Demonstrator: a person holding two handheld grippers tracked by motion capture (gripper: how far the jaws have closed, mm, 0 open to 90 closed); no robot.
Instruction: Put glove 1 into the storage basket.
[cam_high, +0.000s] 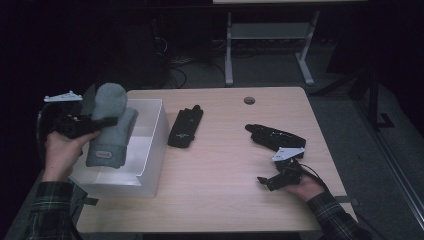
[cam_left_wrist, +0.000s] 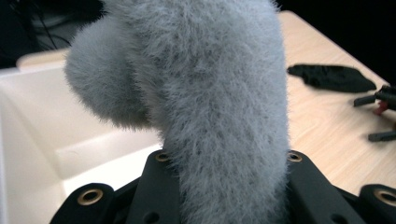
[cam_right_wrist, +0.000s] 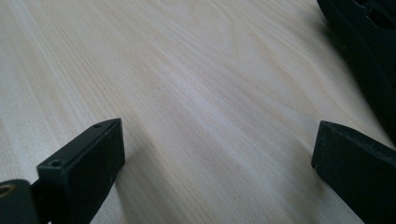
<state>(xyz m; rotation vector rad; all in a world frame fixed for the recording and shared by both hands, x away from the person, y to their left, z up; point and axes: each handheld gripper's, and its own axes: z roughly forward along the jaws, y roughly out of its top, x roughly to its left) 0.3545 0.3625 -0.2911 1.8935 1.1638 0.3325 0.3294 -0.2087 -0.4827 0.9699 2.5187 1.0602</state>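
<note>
One grey mitten (cam_high: 111, 127) hangs clamped in left tool (cam_high: 100, 121) above white bin (cam_high: 150, 150).

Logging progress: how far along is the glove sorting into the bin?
Done: nothing lies in the white bin that I can see. In hand: the left gripper is shut on a grey fuzzy mitten held over the bin, not yet dropped. Left: two black gloves on the table, one by the bin, one near the right gripper. The right gripper rests open and empty.
</note>
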